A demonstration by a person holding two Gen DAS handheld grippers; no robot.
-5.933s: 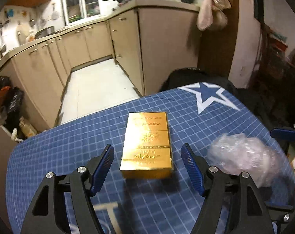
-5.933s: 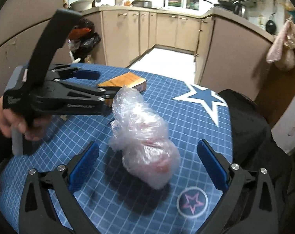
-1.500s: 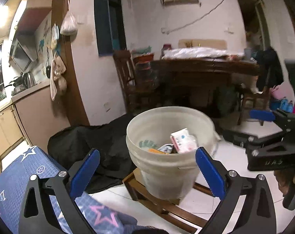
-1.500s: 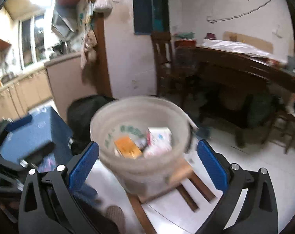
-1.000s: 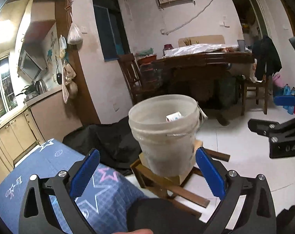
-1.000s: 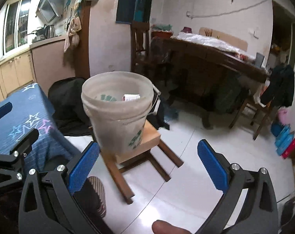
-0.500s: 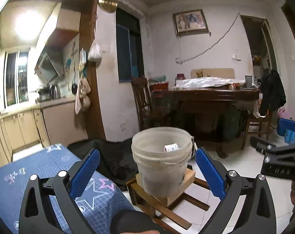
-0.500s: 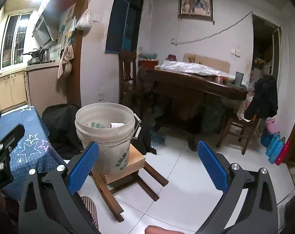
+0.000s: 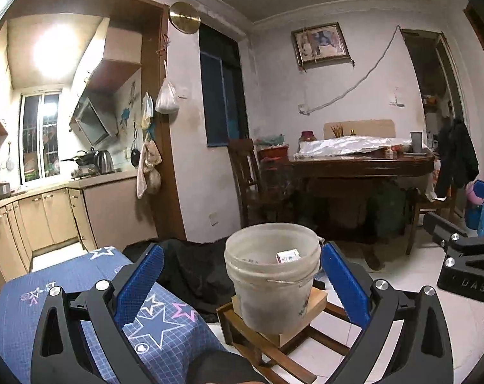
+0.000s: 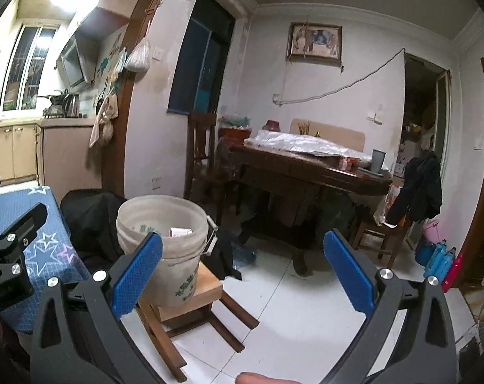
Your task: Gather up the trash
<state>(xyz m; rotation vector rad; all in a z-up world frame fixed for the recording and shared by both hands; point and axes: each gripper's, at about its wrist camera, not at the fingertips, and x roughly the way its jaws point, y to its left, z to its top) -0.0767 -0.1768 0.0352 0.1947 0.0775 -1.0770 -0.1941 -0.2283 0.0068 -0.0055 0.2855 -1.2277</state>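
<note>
Left gripper (image 9: 240,276) and right gripper (image 10: 242,270): jaws spread wide, nothing between them, apparently because their loads are already dropped. Between the left jaws appears the translucent bucket (image 9: 272,275), standing on a wooden stool (image 9: 267,345) just beside the blue star-patterned desk (image 9: 50,291); a small carton (image 9: 288,255) of trash lies inside. Compared with half a second earlier, both grippers sit slightly farther back from the bucket, still empty.

"da5" reads on the right tool (image 9: 465,249); bucket (image 10: 178,275) print illegible.
</note>
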